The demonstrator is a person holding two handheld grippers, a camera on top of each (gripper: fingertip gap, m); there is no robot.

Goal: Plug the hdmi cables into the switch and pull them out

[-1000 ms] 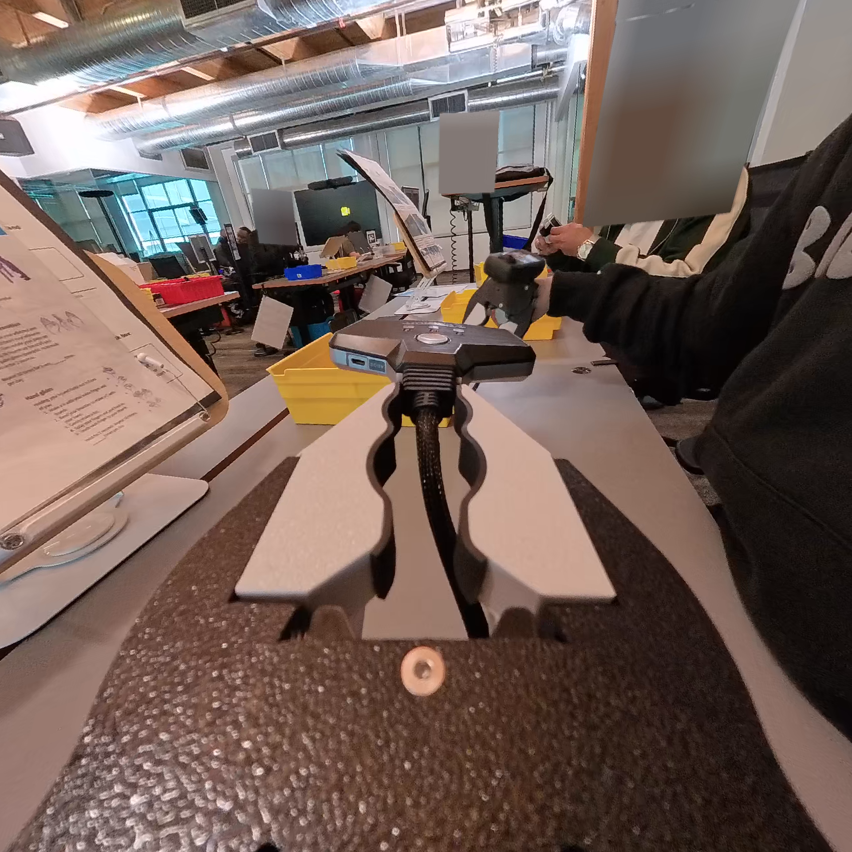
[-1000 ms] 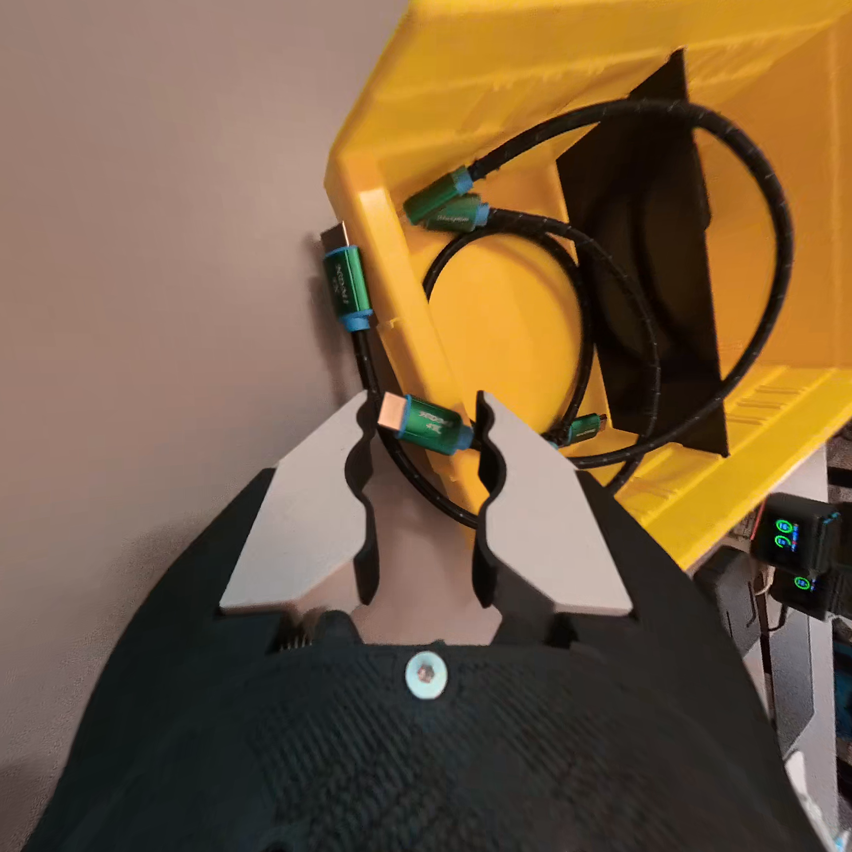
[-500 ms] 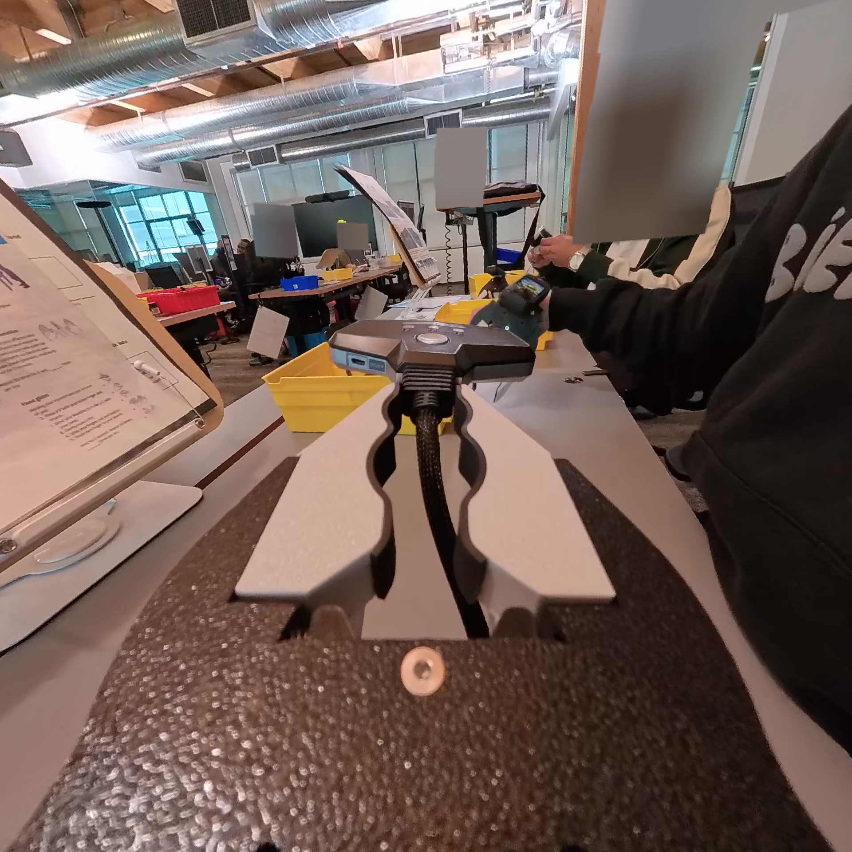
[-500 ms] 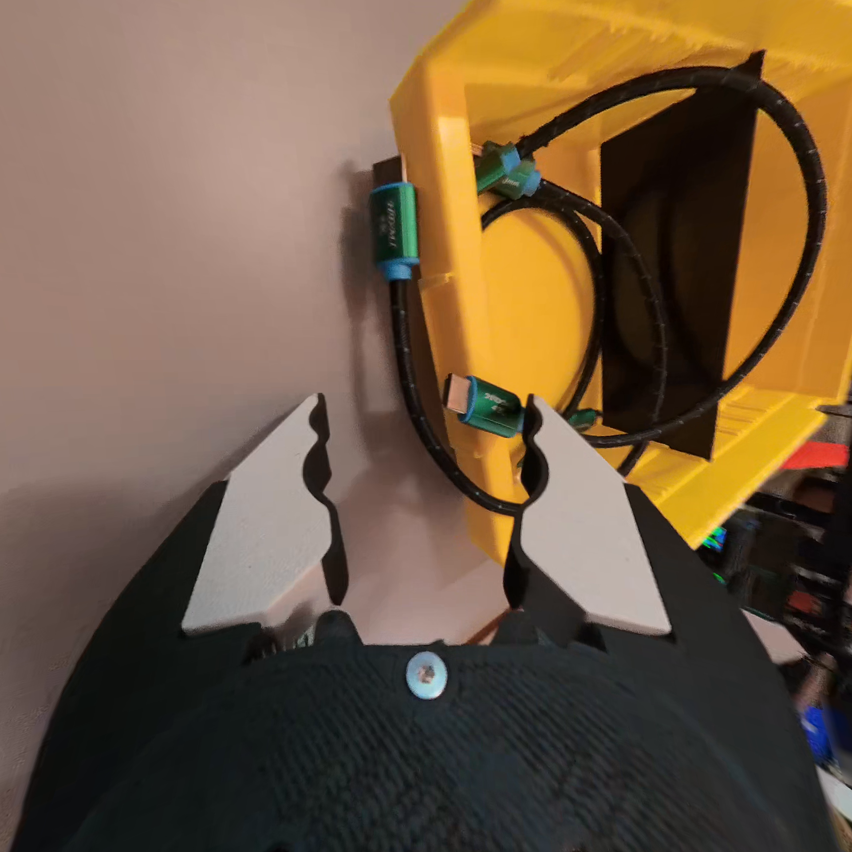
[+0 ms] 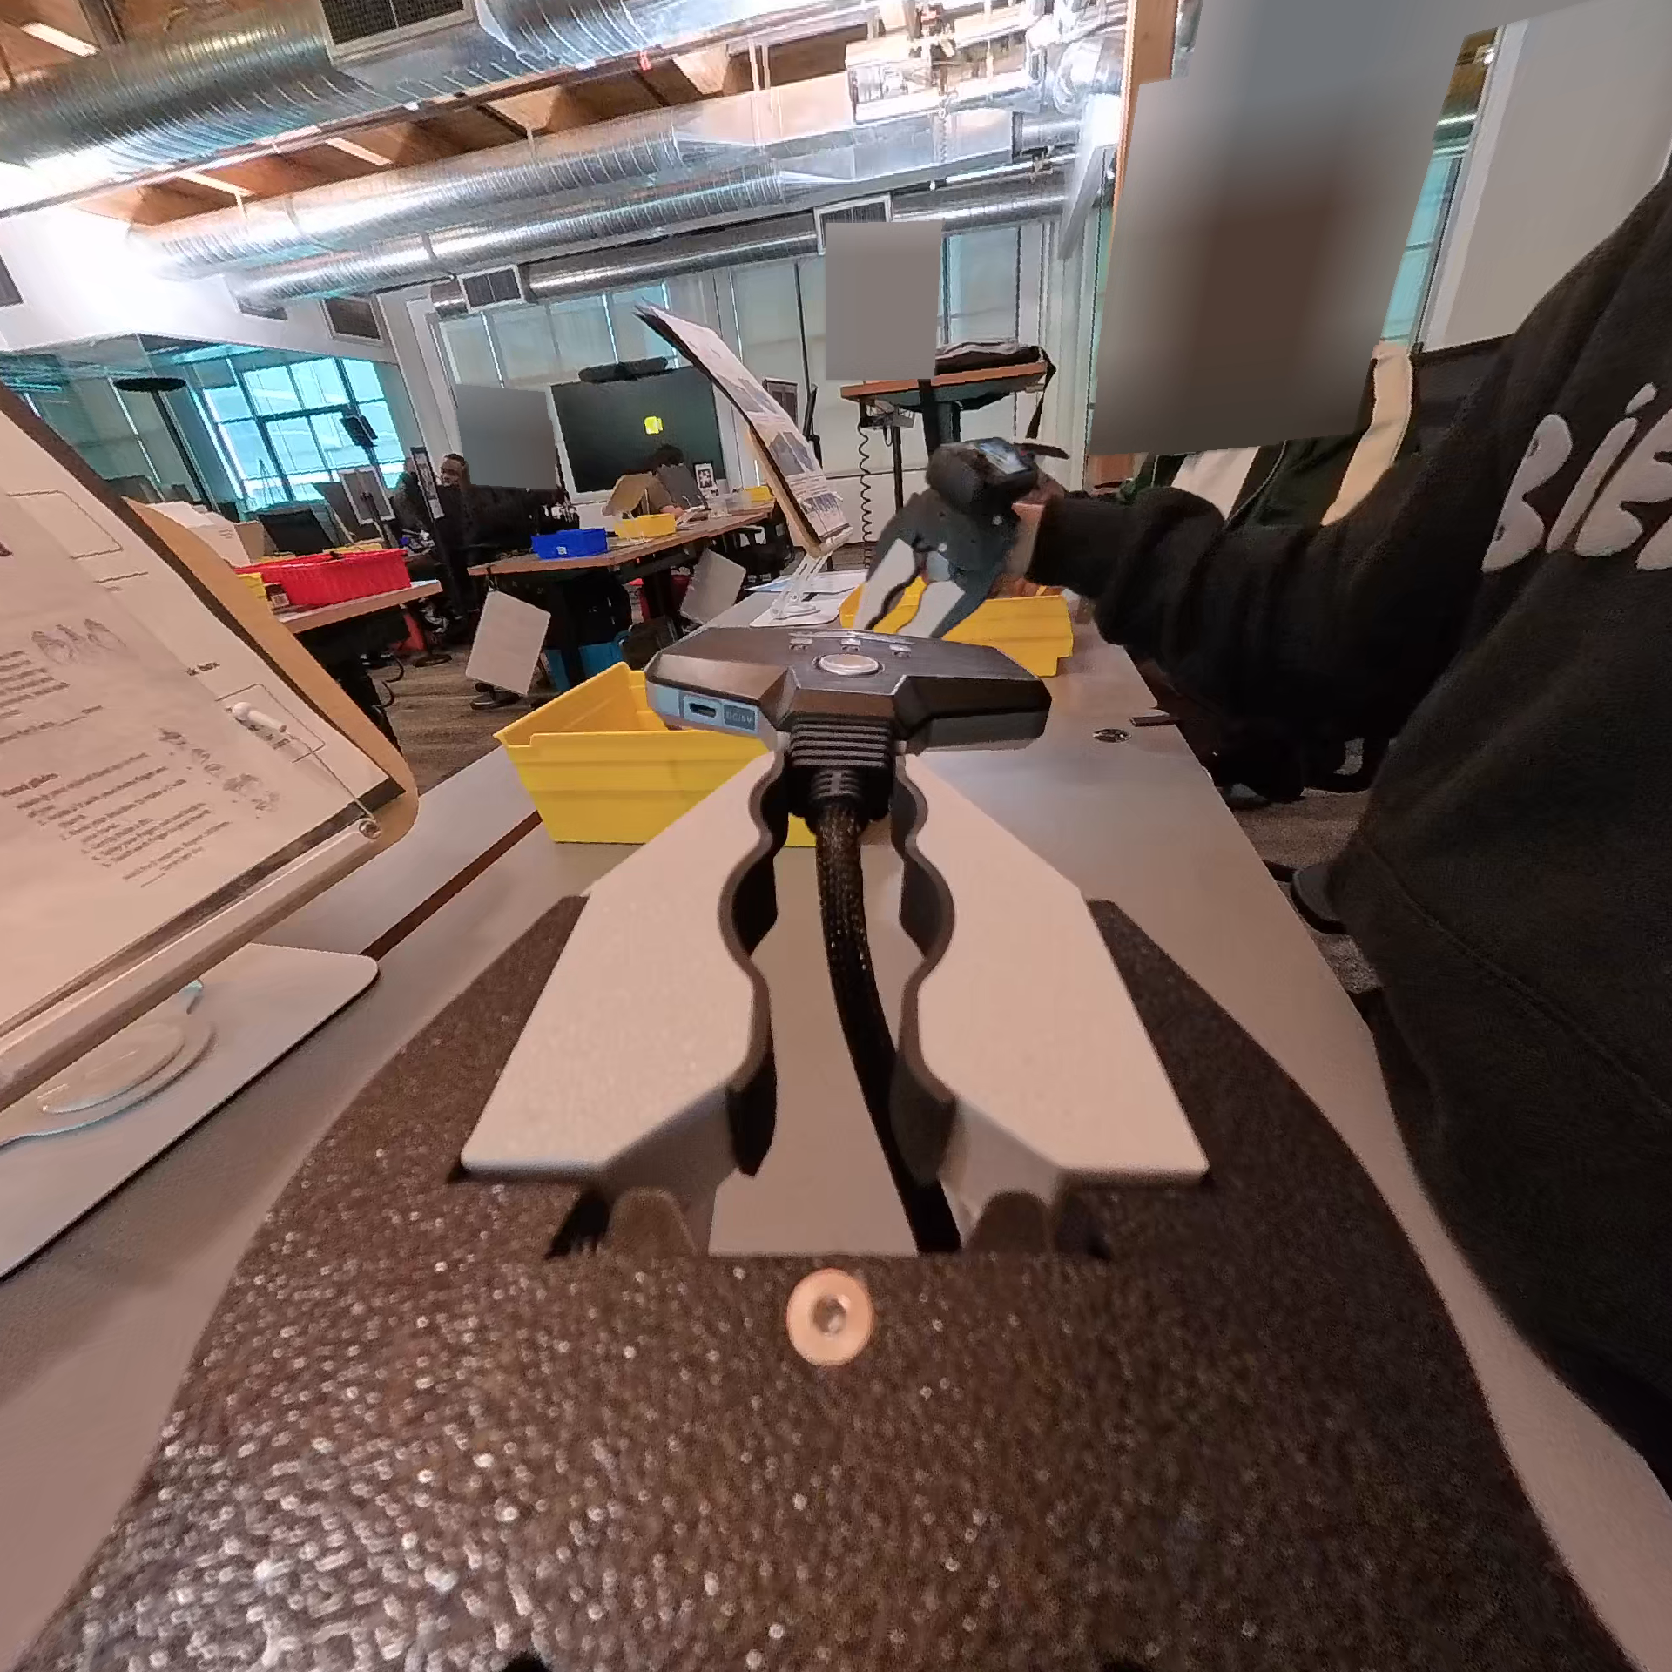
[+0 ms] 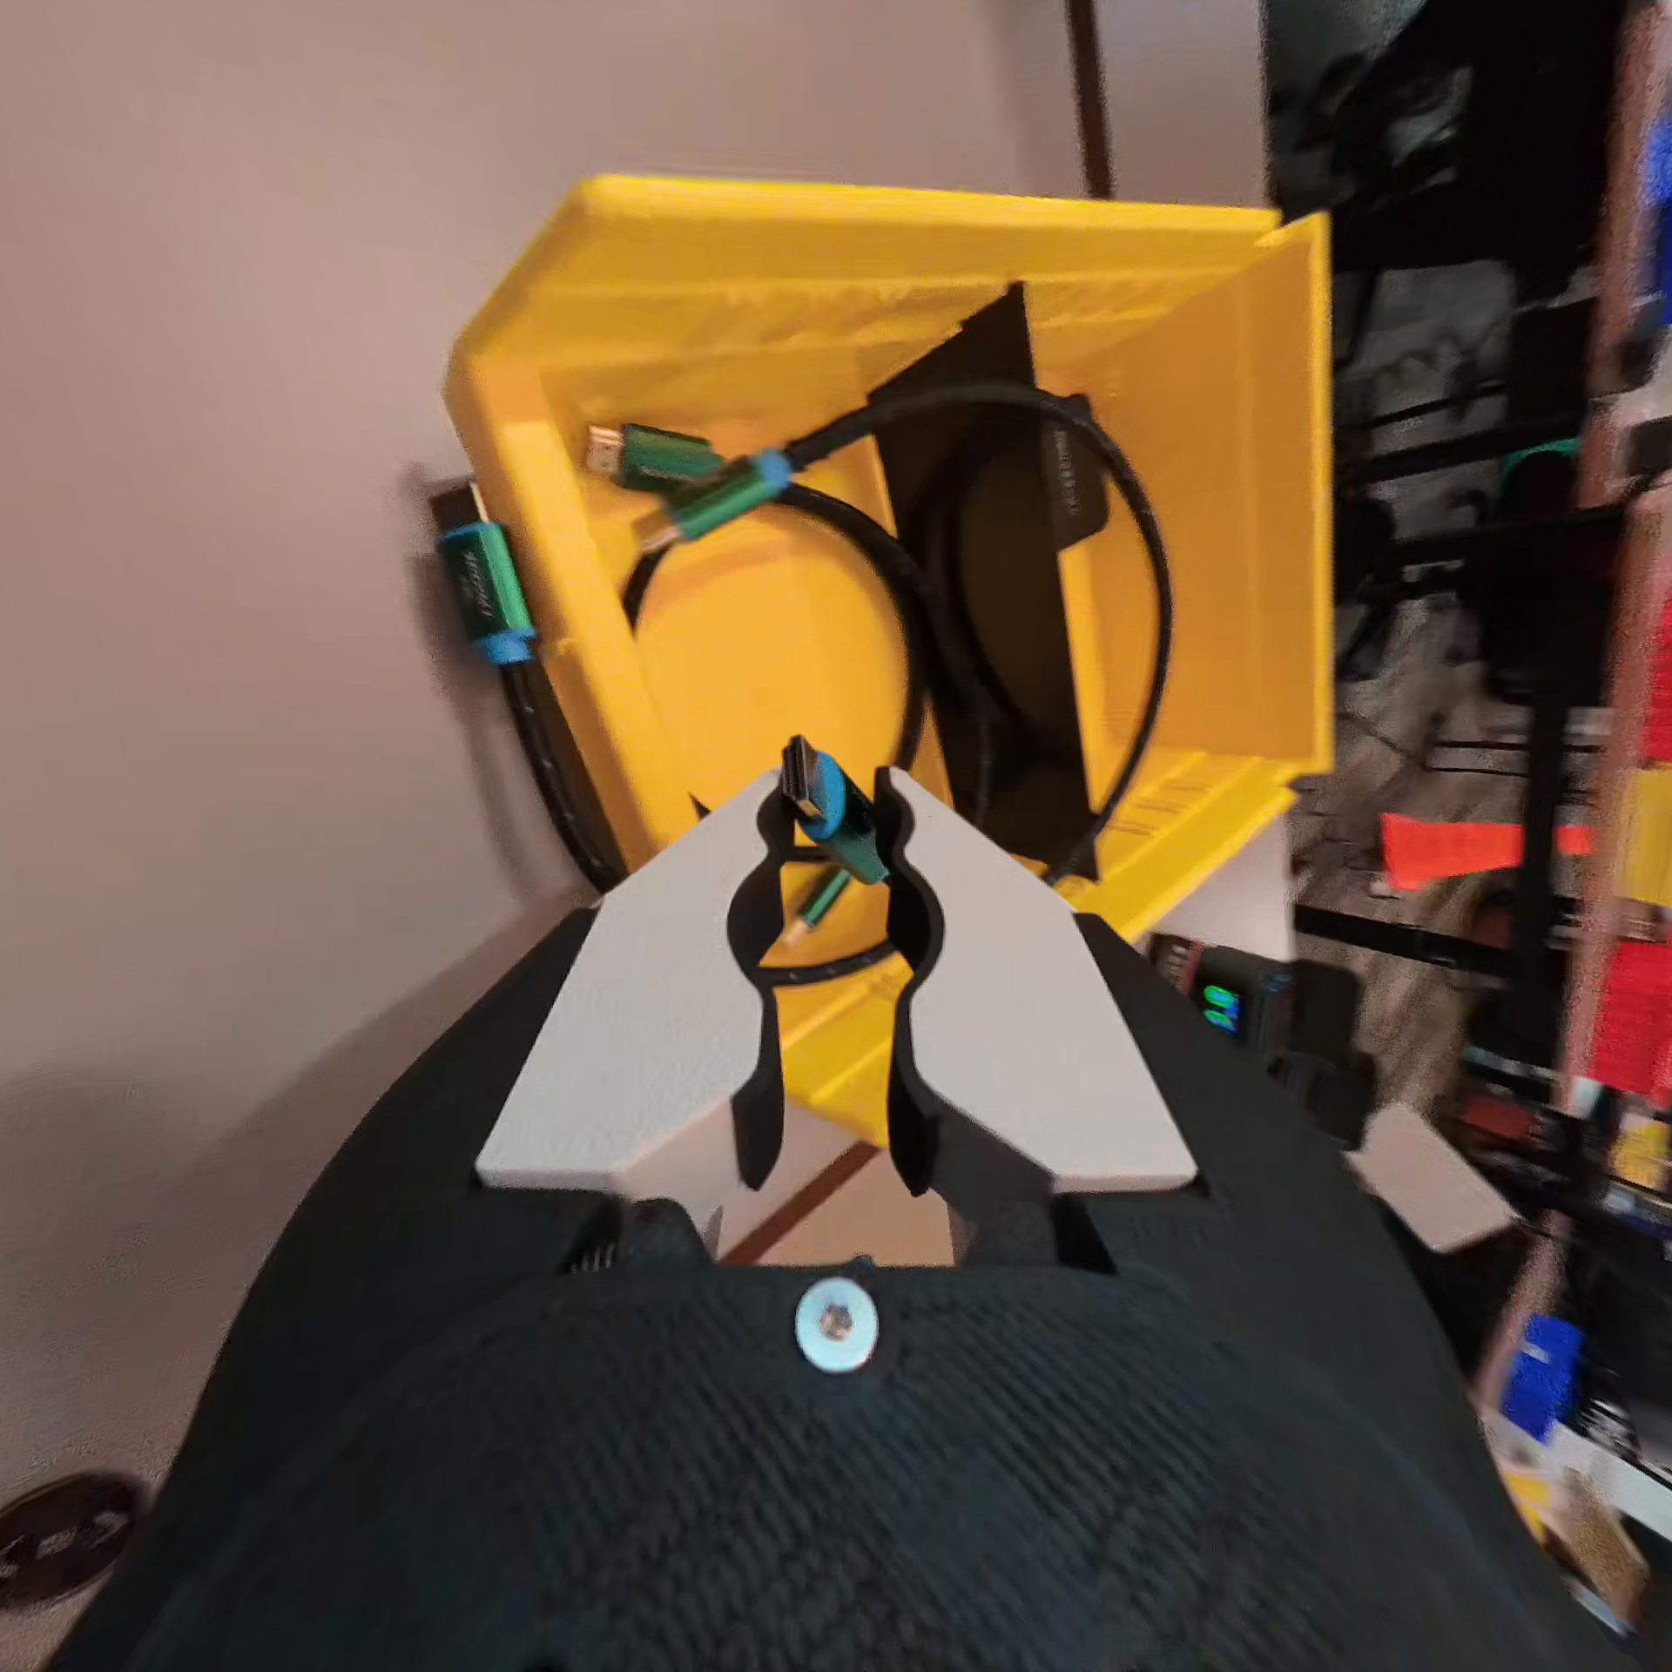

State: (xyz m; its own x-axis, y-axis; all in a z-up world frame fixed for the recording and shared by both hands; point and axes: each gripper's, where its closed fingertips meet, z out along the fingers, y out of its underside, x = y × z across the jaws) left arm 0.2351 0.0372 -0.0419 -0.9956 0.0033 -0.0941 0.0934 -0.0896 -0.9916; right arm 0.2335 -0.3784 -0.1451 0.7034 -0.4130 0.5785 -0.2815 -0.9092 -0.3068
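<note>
My left gripper (image 5: 837,771) is shut on the ribbed strain relief of the black HDMI switch (image 5: 846,683) and holds it level above the grey table (image 5: 1068,814); the switch's braided cable (image 5: 855,950) runs back between the fingers. My right gripper (image 6: 831,787) is shut on a green HDMI plug with a blue collar (image 6: 837,819), with the metal tip pointing up and away. It is held over the near edge of a yellow bin (image 6: 905,271). The right gripper also shows in the left wrist view (image 5: 914,602), beyond the switch.
The bin holds coiled black cables (image 6: 1140,579) and two more green plugs (image 6: 715,502). Another green plug (image 6: 484,588) hangs outside the bin's left wall. A document stand (image 5: 136,769) stands at the left and a second yellow bin (image 5: 615,769) lies ahead. A person's dark sleeve (image 5: 1357,588) is on the right.
My right gripper opened wide, then shut on the green plug and lifted it back from the bin, tip now pointing up. My left gripper kept its hold on the switch.
</note>
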